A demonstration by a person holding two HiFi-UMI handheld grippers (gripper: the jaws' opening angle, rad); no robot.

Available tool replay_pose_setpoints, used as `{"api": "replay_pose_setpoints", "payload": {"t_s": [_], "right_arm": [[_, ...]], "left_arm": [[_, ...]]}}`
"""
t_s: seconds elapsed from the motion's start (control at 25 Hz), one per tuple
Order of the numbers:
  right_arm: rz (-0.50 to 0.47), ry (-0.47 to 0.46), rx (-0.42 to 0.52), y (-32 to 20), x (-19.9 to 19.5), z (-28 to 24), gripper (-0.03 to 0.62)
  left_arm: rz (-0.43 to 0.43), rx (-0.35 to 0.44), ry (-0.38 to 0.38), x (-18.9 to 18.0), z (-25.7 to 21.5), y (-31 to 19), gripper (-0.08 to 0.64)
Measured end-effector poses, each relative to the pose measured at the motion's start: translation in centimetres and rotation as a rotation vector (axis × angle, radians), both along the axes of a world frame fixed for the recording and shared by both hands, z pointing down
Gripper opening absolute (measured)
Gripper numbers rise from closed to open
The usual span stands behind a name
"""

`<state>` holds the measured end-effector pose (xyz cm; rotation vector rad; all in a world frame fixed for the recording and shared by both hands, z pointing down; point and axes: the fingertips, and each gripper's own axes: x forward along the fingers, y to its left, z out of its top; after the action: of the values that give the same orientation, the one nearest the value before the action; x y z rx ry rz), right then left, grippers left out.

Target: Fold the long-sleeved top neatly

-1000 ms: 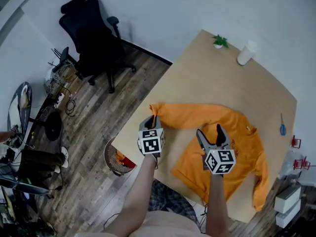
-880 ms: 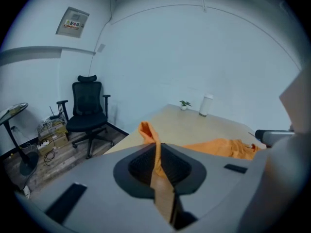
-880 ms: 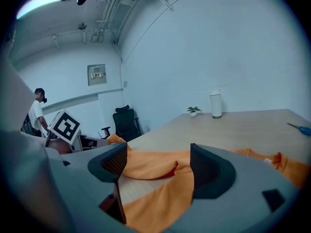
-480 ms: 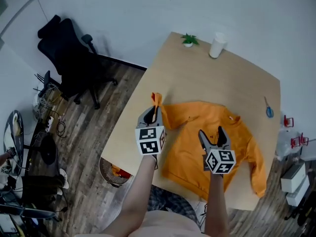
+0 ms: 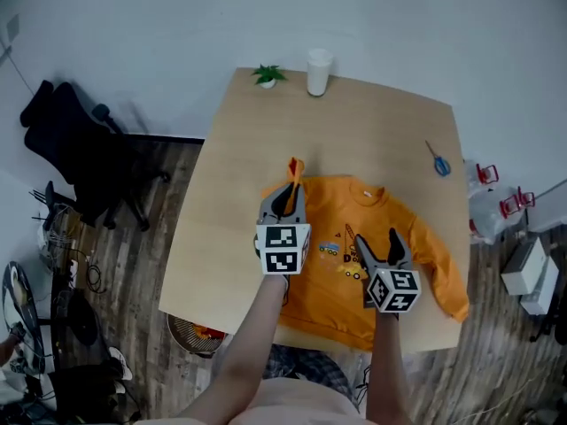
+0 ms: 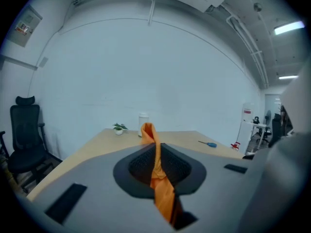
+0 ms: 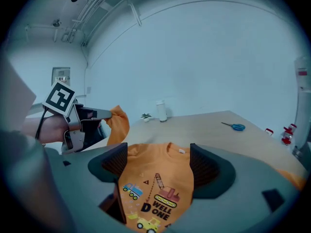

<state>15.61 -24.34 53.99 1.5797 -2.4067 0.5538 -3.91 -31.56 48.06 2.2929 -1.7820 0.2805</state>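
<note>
We hold the left gripper (image 5: 288, 193) out above the table's (image 5: 354, 122) left half, forearm stretched forward and the tool tipped slightly down. Its jaws are pinched tight on the end of the sleeve (image 5: 294, 168), which rises clear of the table (just a thin orange twist in the left gripper view). The orange long-sleeved top (image 5: 332, 282) lies flat on the table's near half, front side up. Our right gripper (image 5: 378, 242) hovers over the table above the truck print (image 5: 341, 251), jaws spread wide and clamping nothing, arm reaching straight ahead.
</note>
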Motion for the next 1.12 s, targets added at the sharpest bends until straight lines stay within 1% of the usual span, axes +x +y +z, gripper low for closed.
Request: {"api": "replay_pose_setpoints", "payload": {"t_s": [0.32,0.52,0.64,0.76,1.0,1.08,1.12], "right_arm": [[0.139,0.005,-0.02,1.7,7.5,0.5,0.388],[0.203,0.005,-0.03,2.7,11.1,1.0,0.387],[0.237,0.007,-0.037,3.3,13.0,1.2,0.388],[0.269,0.008,-0.046,4.0,15.0,1.5,0.387],[0.314,0.014,-0.058,5.7,18.1,2.2,0.388],[0.33,0.013,-0.064,6.3,19.0,2.5,0.388],[0.339,0.012,-0.067,6.7,19.5,2.7,0.388]], "left_arm": [[0.195,0.015,-0.04,10.8,0.7,-1.0,0.032],[0.317,0.021,-0.064,17.0,1.5,-0.5,0.032],[0.396,0.012,-0.072,20.6,2.5,0.1,0.032],[0.473,-0.027,-0.094,23.9,4.7,1.1,0.032],[0.584,-0.162,-0.175,28.9,11.2,2.8,0.035],[0.606,-0.204,-0.183,29.9,12.9,3.3,0.038],[0.614,-0.224,-0.174,30.4,13.4,3.5,0.041]]}}
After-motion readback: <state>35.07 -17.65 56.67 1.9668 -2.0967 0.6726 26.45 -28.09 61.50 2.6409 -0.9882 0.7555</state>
